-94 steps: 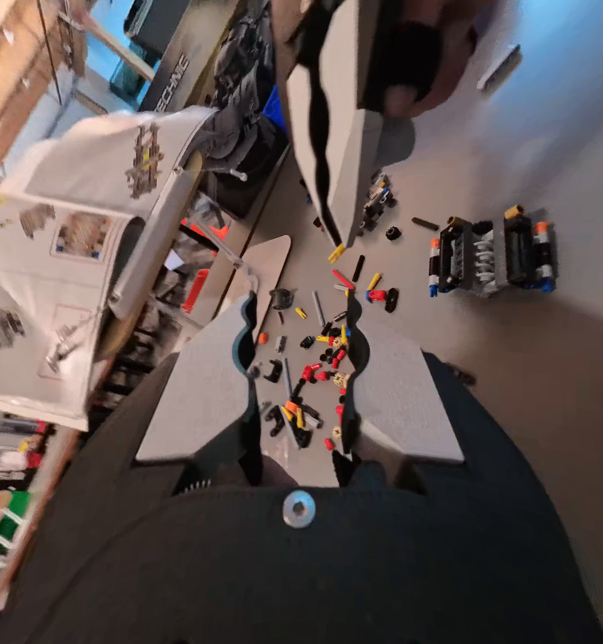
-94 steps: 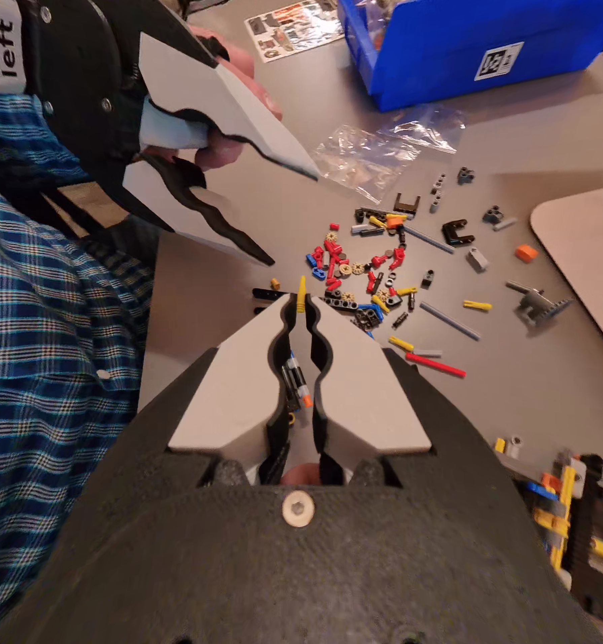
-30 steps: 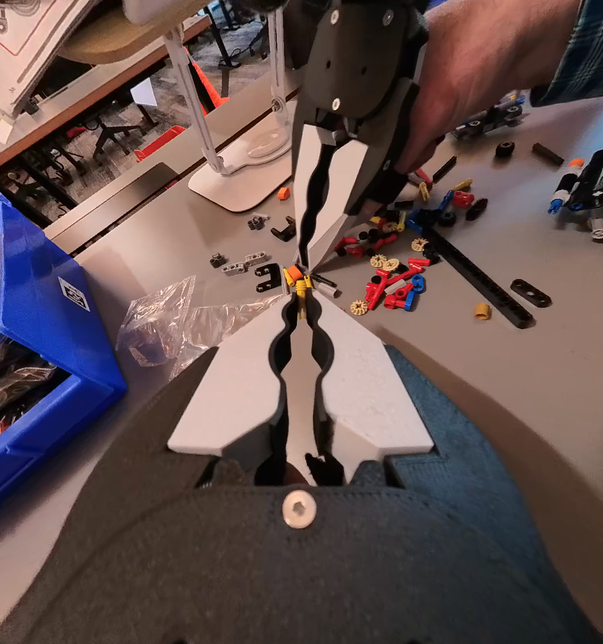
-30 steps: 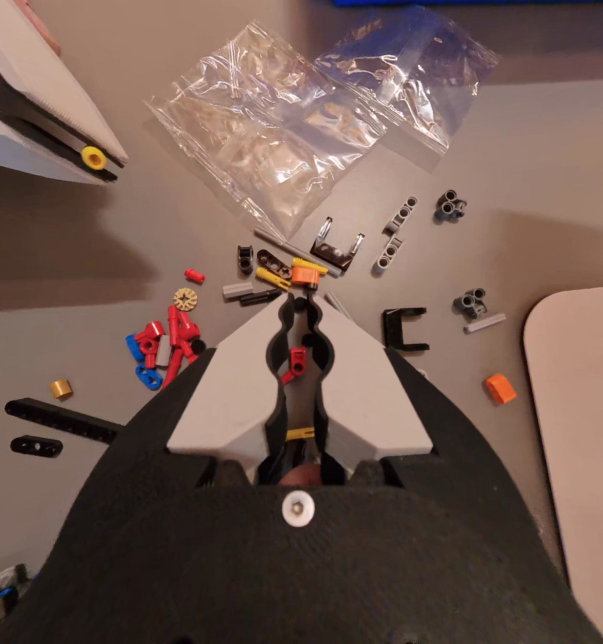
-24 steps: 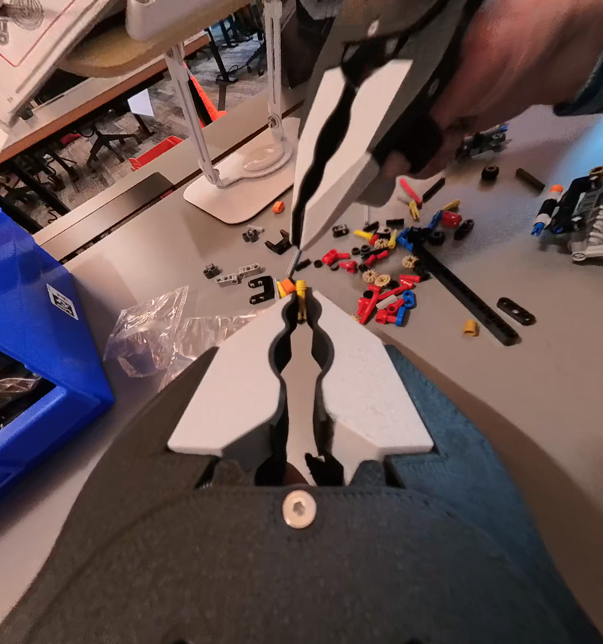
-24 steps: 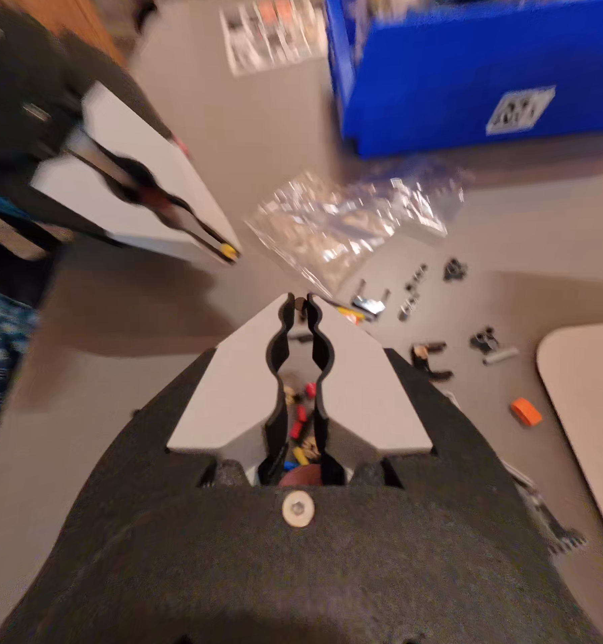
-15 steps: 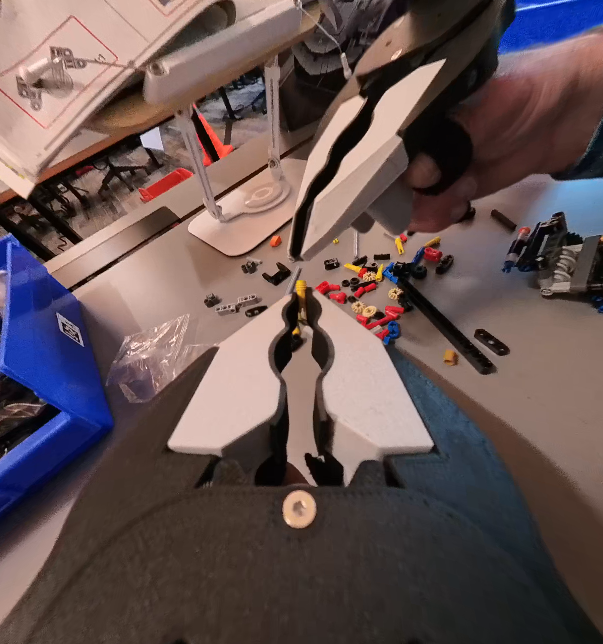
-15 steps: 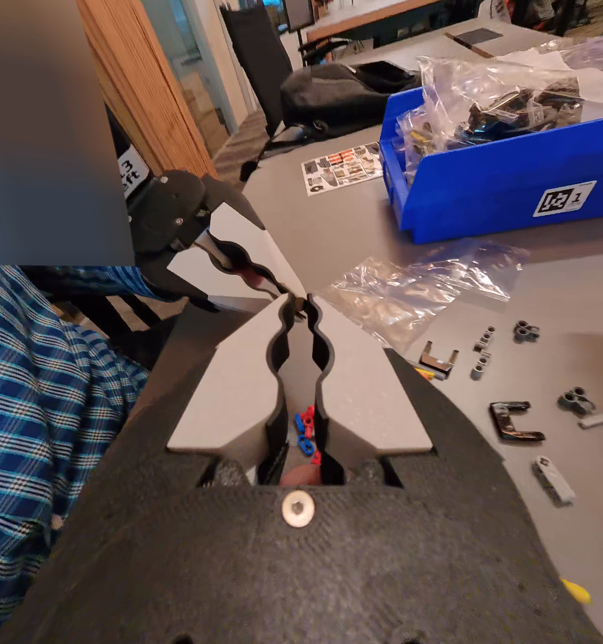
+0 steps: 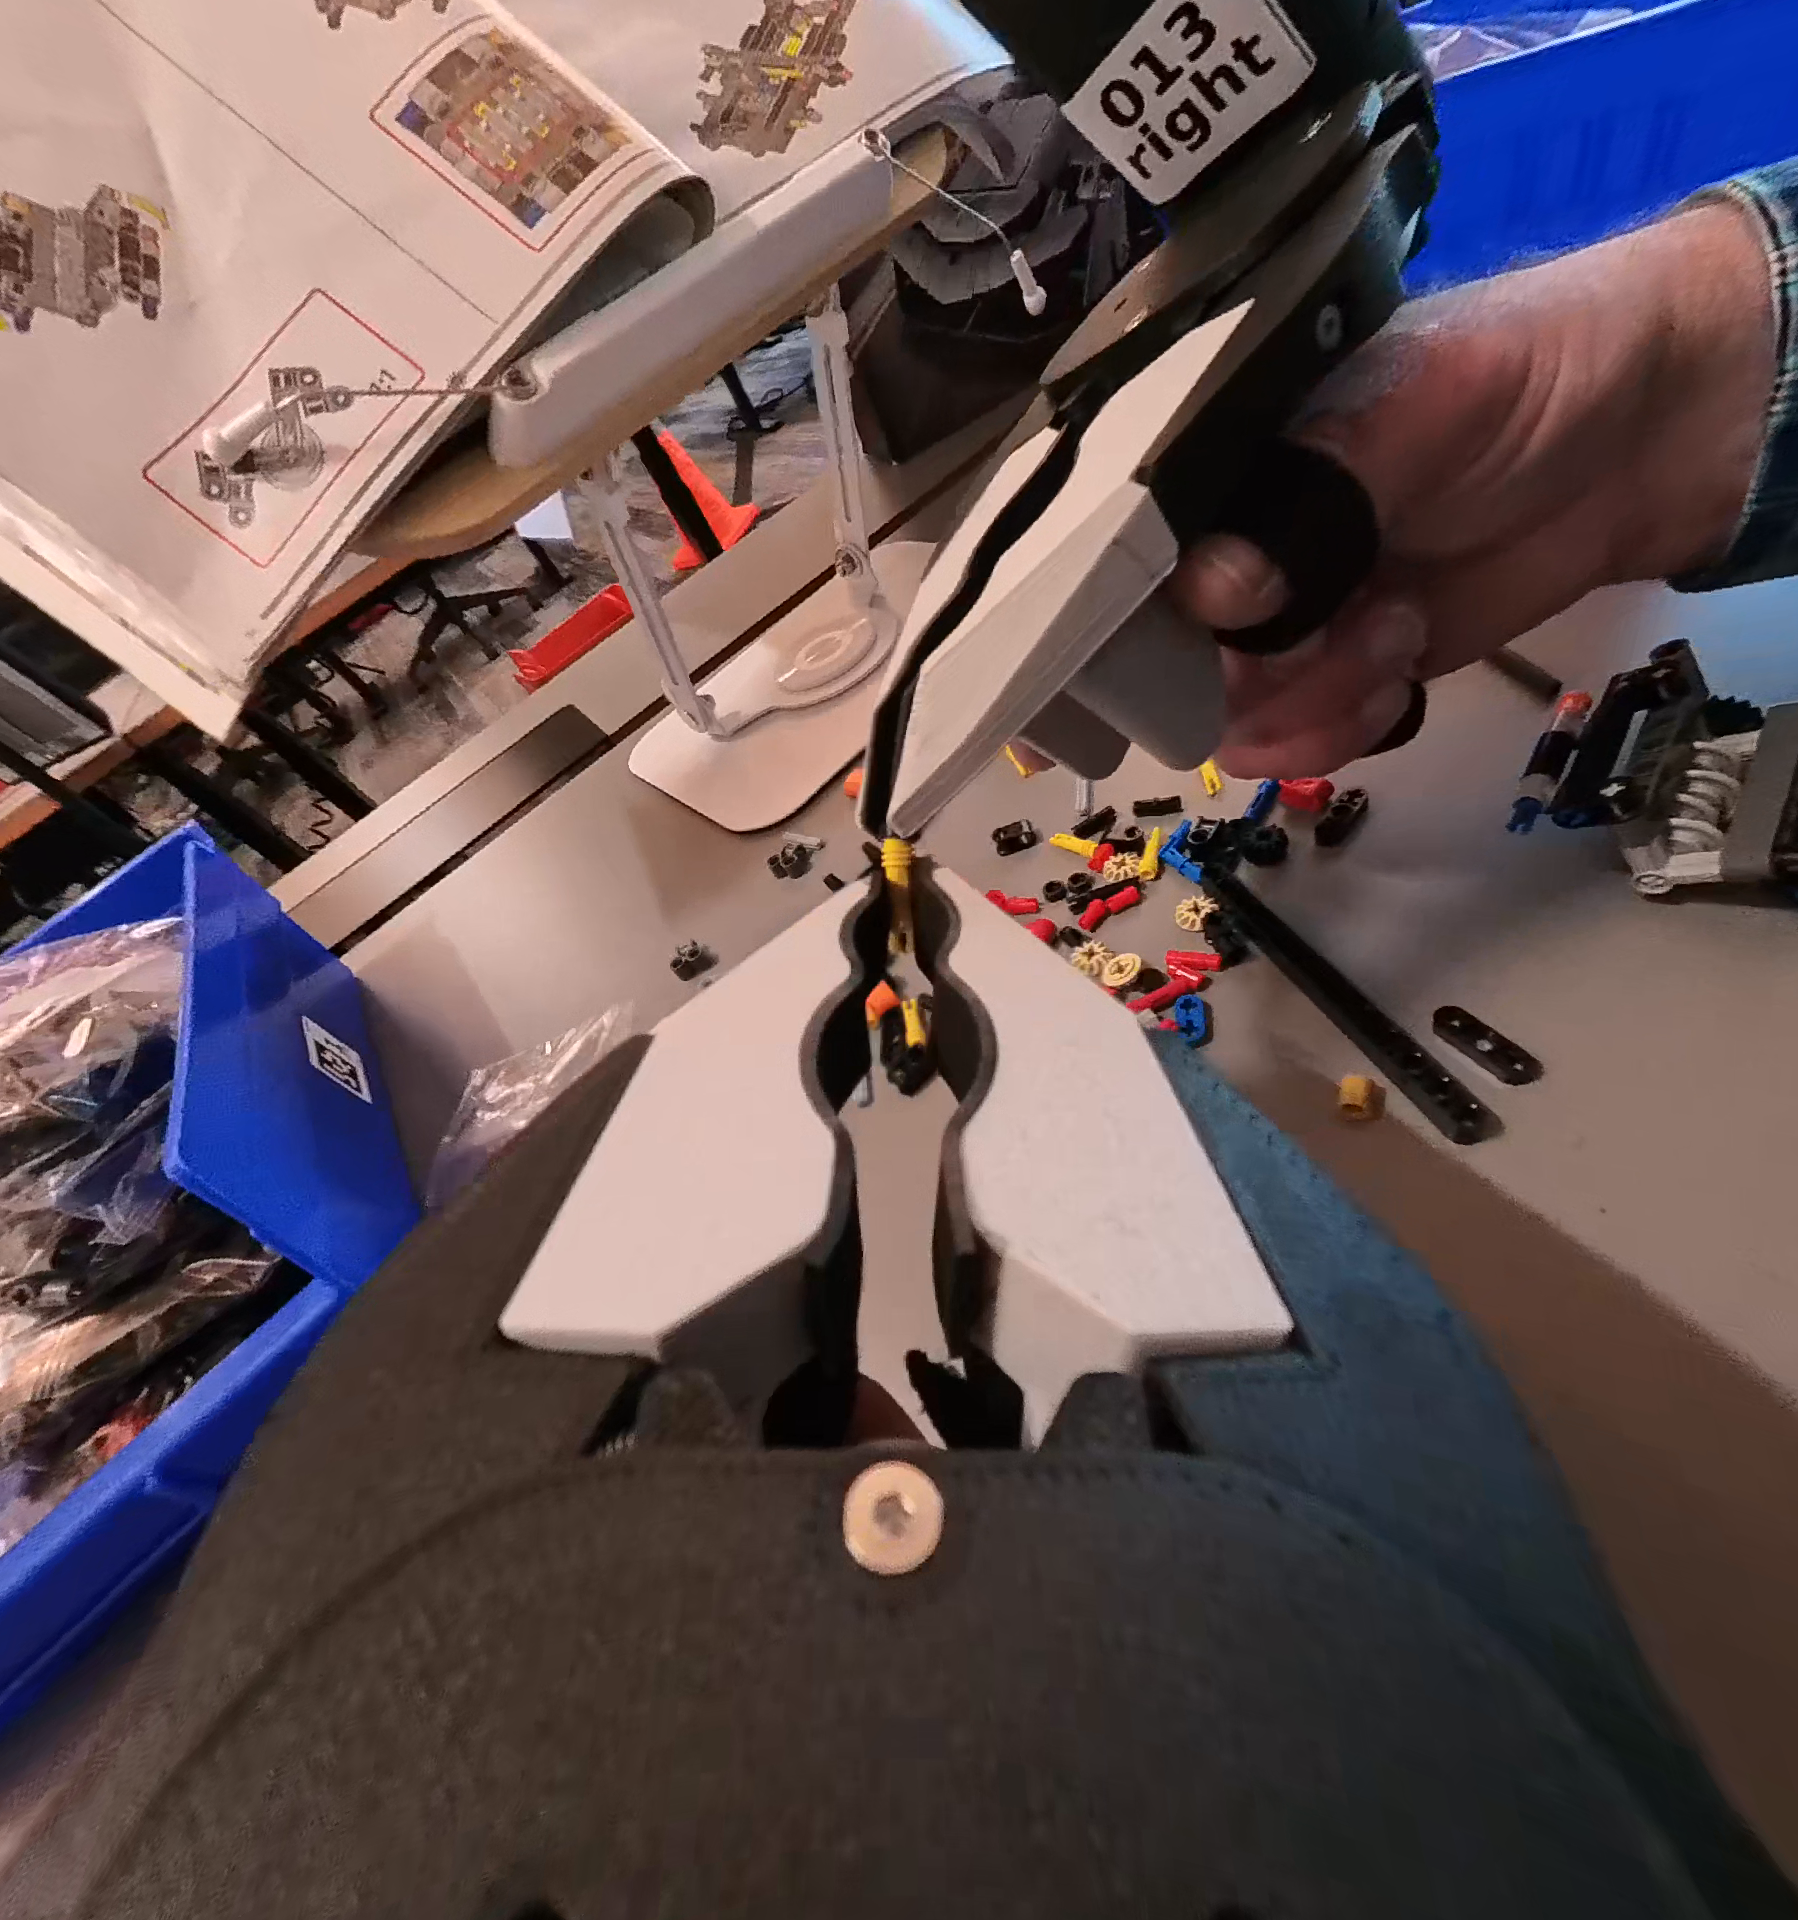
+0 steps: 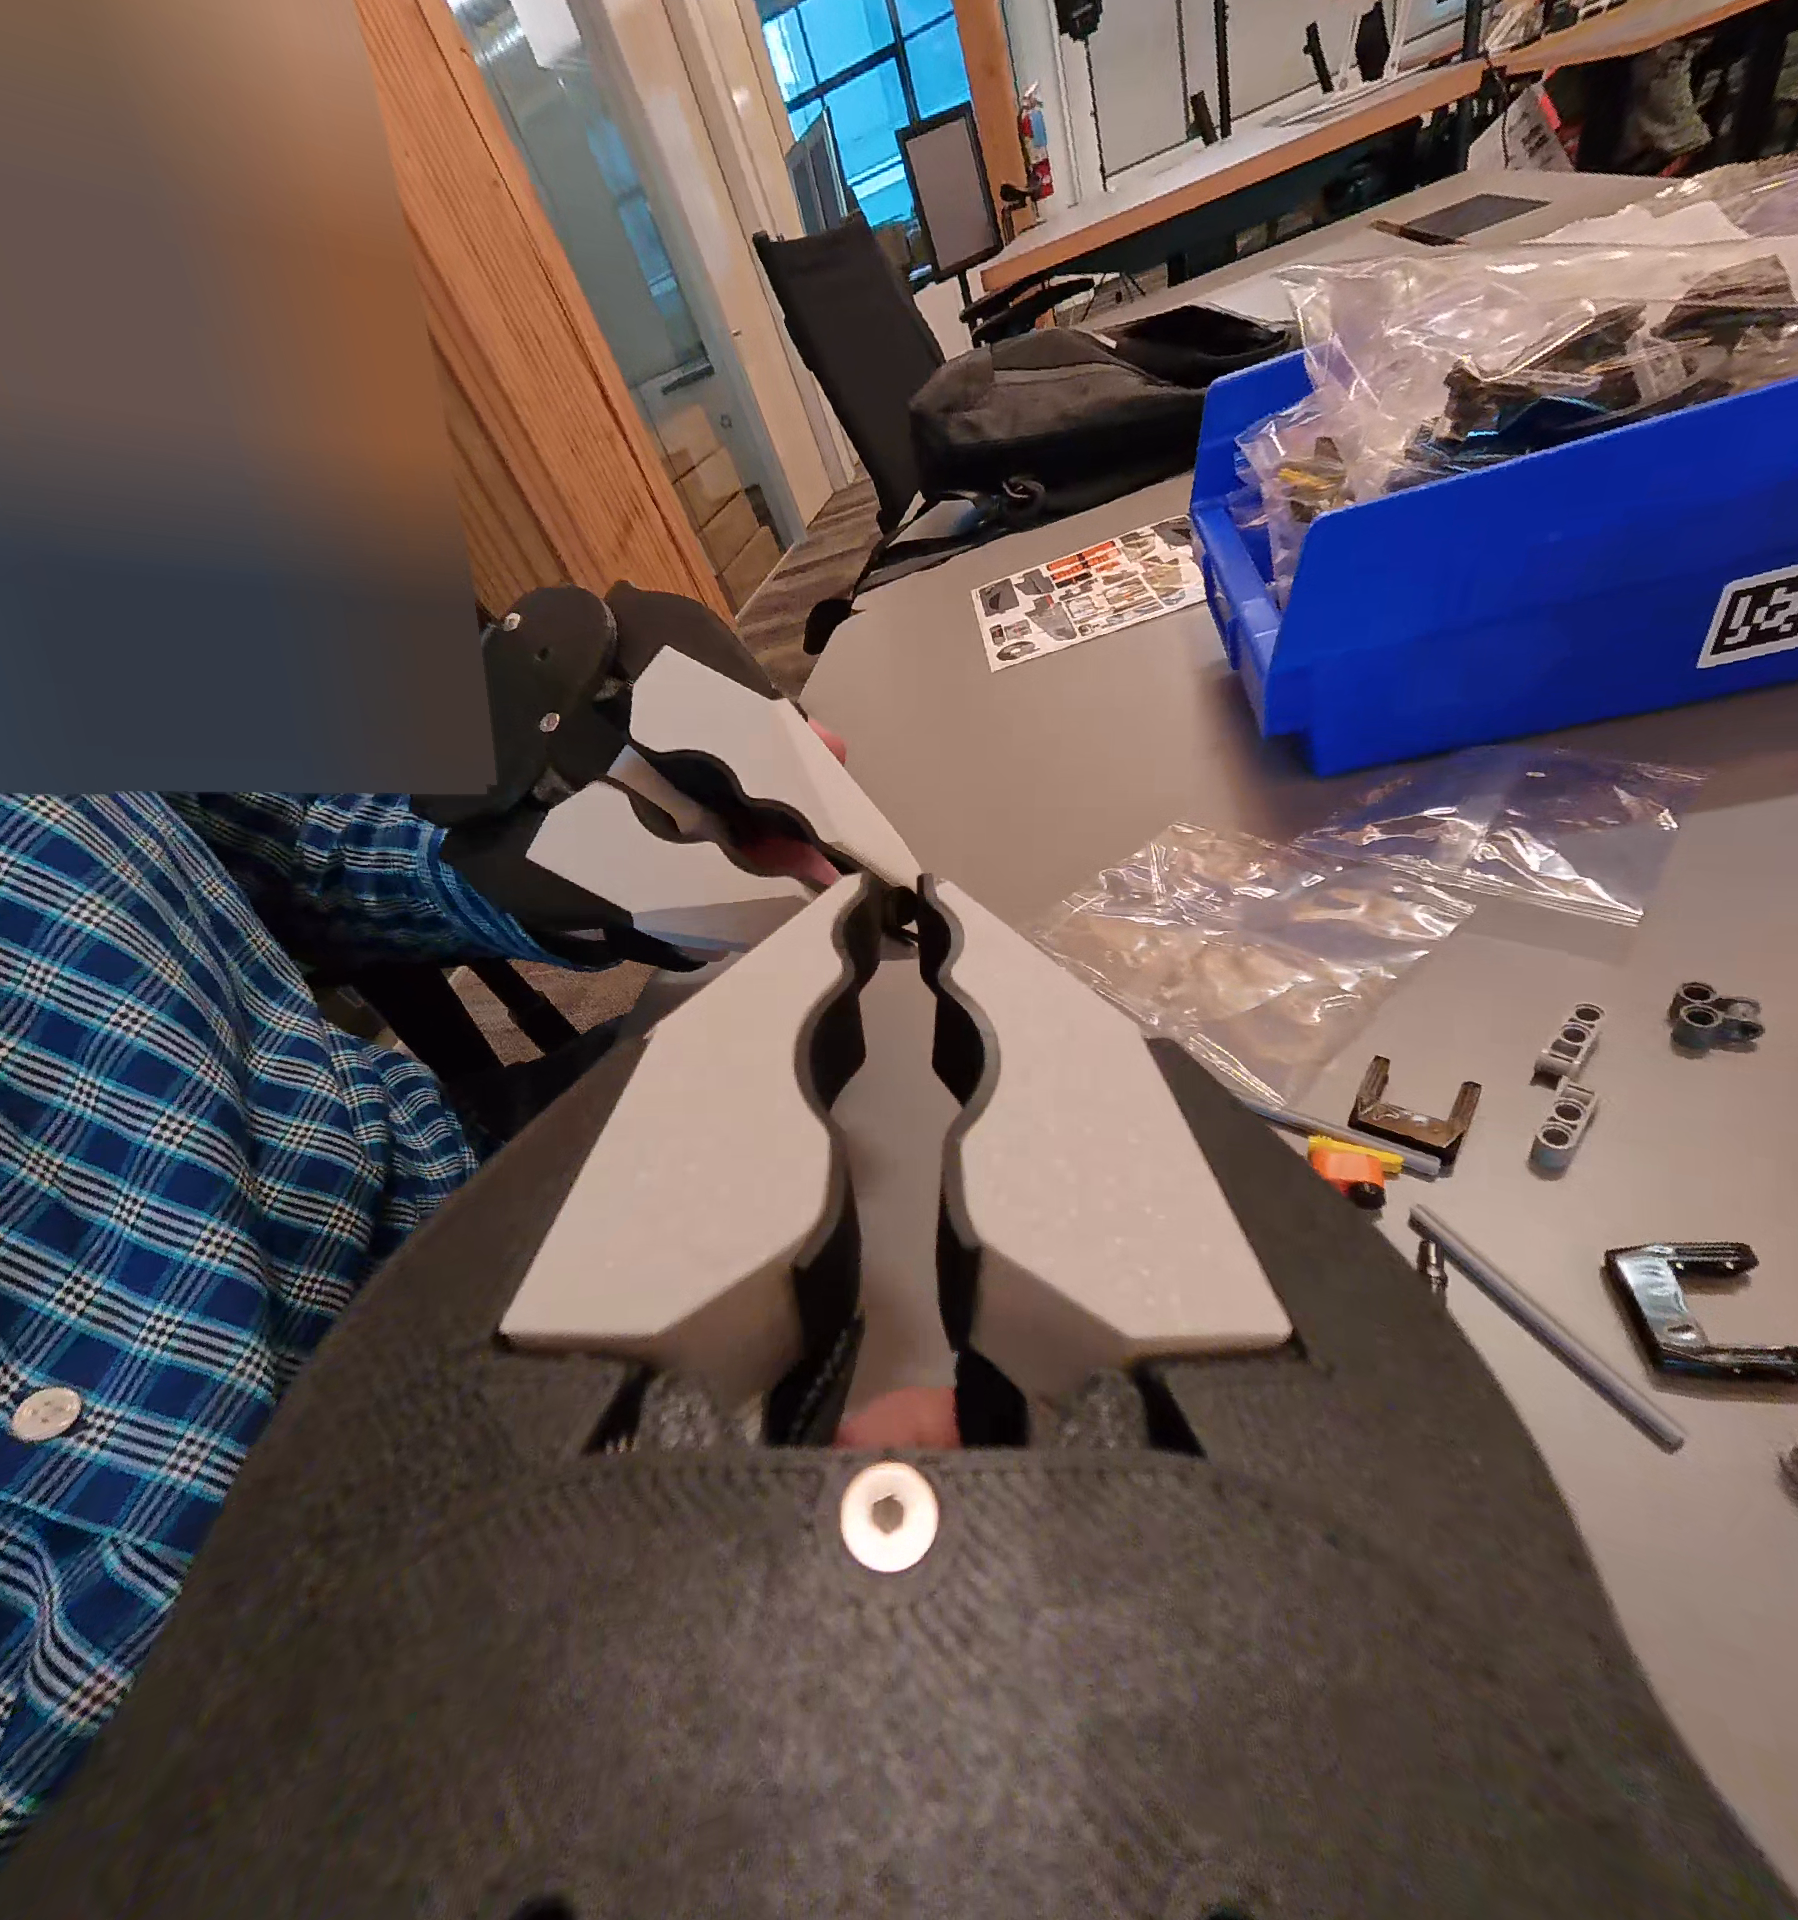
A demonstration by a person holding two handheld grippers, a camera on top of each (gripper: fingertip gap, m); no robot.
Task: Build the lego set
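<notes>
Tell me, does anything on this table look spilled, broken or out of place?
Nothing looks broken. Small lego pieces lie scattered loose on the grey table, beside empty plastic bags: ordinary building clutter. The blue bin stands upright.

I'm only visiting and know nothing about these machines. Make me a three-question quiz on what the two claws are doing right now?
1. True or false: the left claw is pinching a yellow pin at its tips.
2. Which best describes the right claw?
A. resting flat on the table
B. tips almost touching the yellow pin
C. reaching into the blue bin
3. Fill in: the open instruction booklet sits raised on a ____.

Key:
1. True.
2. B. Its tips meet the left claw's tips above the table.
3. Stand.
</notes>
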